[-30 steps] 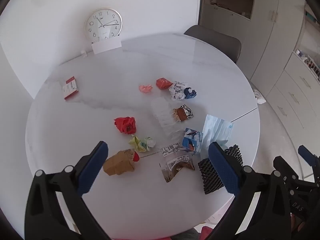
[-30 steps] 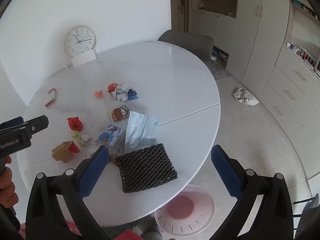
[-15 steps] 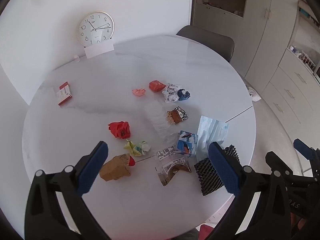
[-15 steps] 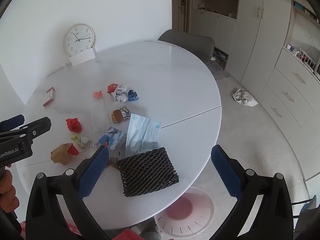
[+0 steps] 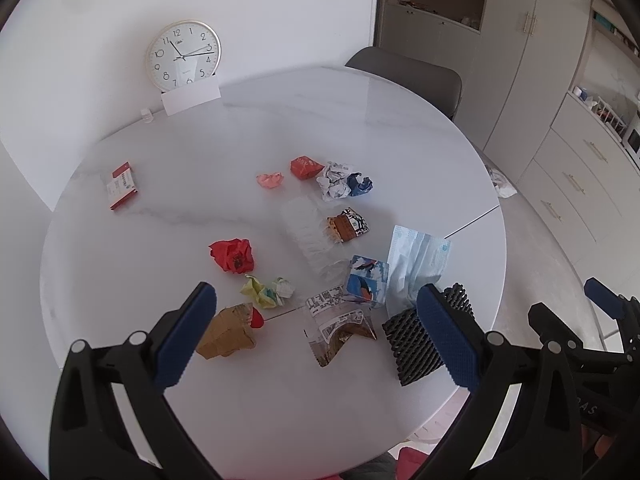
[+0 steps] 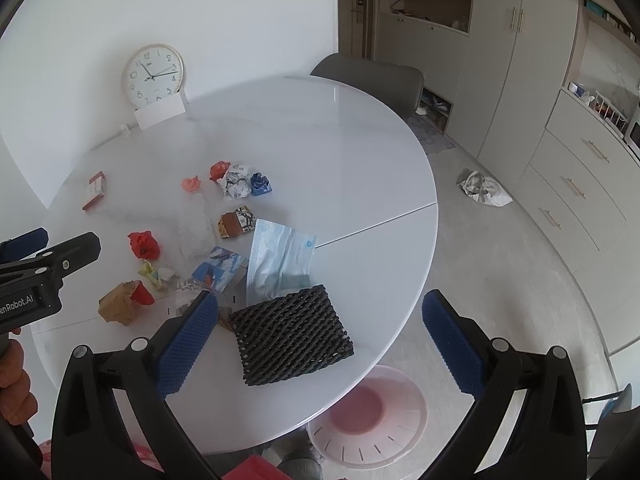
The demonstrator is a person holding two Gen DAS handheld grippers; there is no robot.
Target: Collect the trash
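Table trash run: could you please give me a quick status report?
Left gripper open, empty. Right gripper open, empty, above black foam mesh pad. Face mask and crumpled wrappers on table. Pink bin below edge, nothing blocking.

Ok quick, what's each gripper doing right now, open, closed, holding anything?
Left gripper: jaws wide open, holding nothing, above the table.
Right gripper: jaws wide open, holding nothing.

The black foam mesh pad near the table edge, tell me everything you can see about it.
The black foam mesh pad is a rectangular sheet of woven-looking netting, apparently soft foam, lying flat near the near edge of the white round table. It is turned slightly askew. Its far edge overlaps the bottom of the light blue face mask. Neither claw touches it; the right claw hangs open above it.
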